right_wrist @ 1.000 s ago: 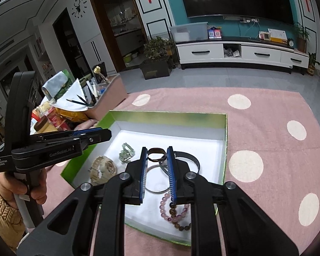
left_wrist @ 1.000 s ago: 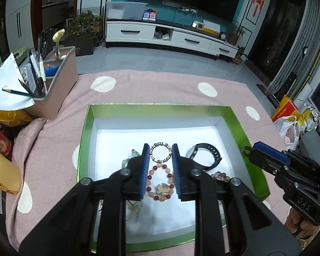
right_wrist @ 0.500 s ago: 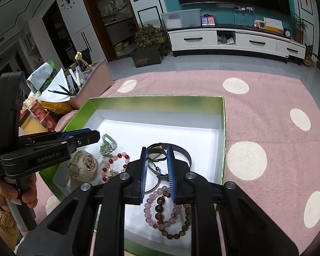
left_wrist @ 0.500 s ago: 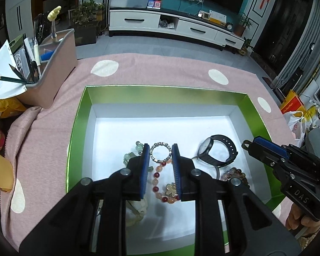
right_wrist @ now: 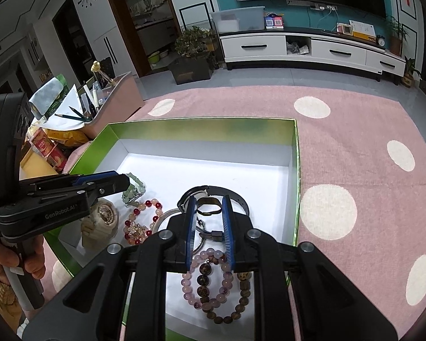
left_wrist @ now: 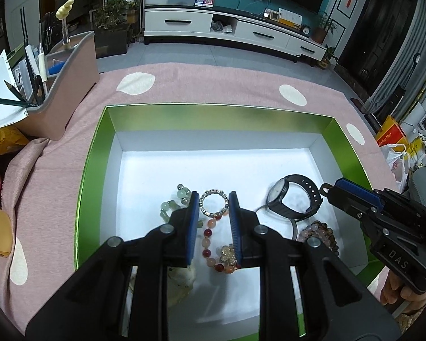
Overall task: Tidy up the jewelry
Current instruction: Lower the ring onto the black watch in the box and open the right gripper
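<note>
Both hand-held grippers have sunk closer over the green box since a second ago.

In the green box (left_wrist: 93, 153) on the pink-covered table (left_wrist: 213, 85), nearest lie a red-and-peach bead bracelet (left_wrist: 213, 241) and pink and brown bead bracelets (right_wrist: 213, 281); beyond them a small sparkly ring bracelet (left_wrist: 213, 203), jade beads (left_wrist: 174, 201) and a black watch (left_wrist: 294, 199). The left hand-held gripper (left_wrist: 213, 199) and right hand-held gripper (right_wrist: 209, 204) tilt down above them, jaws narrowly apart, clamping nothing.
</note>
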